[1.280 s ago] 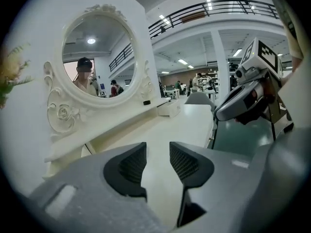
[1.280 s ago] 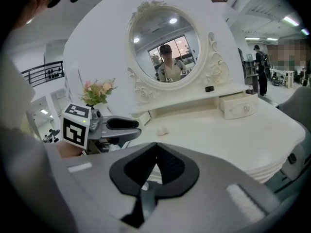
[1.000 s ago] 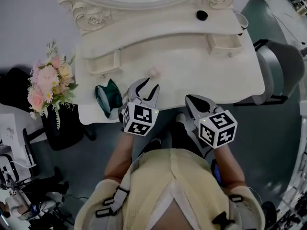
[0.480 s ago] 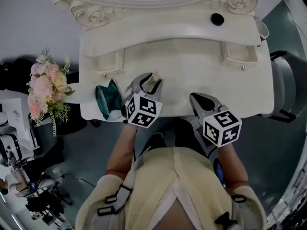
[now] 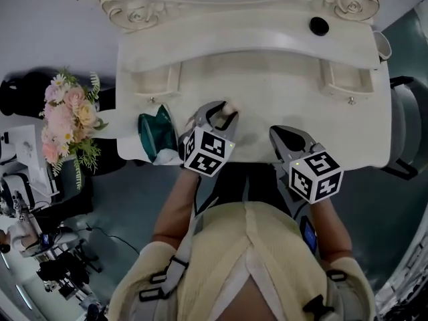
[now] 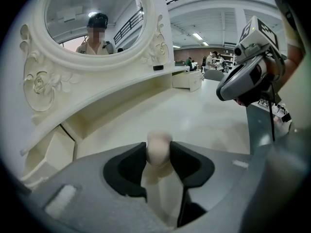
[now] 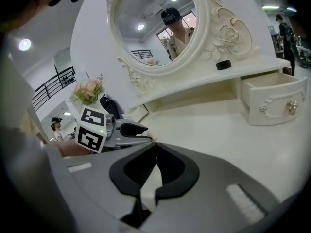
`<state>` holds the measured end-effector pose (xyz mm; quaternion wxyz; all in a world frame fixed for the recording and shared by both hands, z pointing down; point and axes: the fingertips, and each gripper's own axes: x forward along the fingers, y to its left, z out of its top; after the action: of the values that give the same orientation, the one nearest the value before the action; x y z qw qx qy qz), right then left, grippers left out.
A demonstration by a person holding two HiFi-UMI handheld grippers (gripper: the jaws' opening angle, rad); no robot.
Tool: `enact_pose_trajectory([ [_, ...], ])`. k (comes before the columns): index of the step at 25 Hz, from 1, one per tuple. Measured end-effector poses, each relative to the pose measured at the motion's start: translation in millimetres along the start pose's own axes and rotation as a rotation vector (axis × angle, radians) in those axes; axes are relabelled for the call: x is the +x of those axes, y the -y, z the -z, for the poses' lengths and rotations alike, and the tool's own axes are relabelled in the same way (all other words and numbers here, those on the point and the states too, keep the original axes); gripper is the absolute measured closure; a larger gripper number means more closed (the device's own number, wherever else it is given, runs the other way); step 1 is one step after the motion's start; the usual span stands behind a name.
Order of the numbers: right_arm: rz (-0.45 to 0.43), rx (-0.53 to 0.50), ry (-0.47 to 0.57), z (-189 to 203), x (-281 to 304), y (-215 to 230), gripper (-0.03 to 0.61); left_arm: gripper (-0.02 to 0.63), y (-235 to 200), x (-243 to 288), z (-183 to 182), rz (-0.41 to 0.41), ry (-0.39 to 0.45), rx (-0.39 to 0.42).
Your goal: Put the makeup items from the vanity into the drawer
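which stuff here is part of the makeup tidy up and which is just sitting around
Part of the job:
- pale makeup sponge, clamped in the left gripper
- small black pot on the shelf of the vanity, likely makeup
- open drawer on the right

Just lying about:
- flower bouquet
- teal object at the vanity's left edge
- mirror
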<state>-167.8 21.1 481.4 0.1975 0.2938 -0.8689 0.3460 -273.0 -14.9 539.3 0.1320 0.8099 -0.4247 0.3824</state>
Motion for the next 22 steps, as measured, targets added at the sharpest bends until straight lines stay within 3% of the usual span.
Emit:
enact_pose_trajectory([
  [10, 0.120, -0.028, -0.002, -5.5, 6.8, -32.1, 0.578, 0.462, -3.8, -10.5, 1.8, 0.076, 0.081, 0.069],
  [16, 0.250, -0.027, 0.018, -13.4, -0.6, -28.4, 0.578, 0.465, -4.8, -25.8, -21.4, 0.142, 0.217, 0.048],
  [22, 0.312, -0.009, 0.037, -16.9, -14.9, -15.3, 0.578, 0.469, 13.2, -36.3, -51.9, 0.200, 0.294, 0.064],
])
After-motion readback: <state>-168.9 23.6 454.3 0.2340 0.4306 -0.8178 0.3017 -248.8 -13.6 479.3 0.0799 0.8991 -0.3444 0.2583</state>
